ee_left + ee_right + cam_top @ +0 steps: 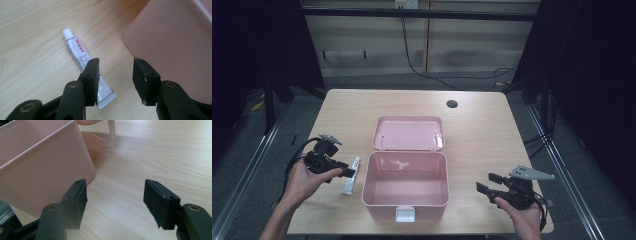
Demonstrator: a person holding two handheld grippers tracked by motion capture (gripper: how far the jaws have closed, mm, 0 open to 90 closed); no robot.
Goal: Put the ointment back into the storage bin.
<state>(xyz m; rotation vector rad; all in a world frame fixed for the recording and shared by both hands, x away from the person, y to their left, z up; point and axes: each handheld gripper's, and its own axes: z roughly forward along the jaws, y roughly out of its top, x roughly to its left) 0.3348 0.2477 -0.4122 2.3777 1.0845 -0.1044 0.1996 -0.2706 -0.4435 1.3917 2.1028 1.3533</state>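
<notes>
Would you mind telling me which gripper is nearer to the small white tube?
Left. The left gripper hovers right at the tube, while the right gripper waits across the pink box.

We see red printed characters and finer dark print on the white tube (82, 60) lying on the table. We cannot make out any of it. We find no other writing.

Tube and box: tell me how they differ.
The tube is small, white and grey with red print; the box is far larger and plain pink. The tube lies flat with its cap on; the box stands open, lid back. Both rest on the table.
</notes>
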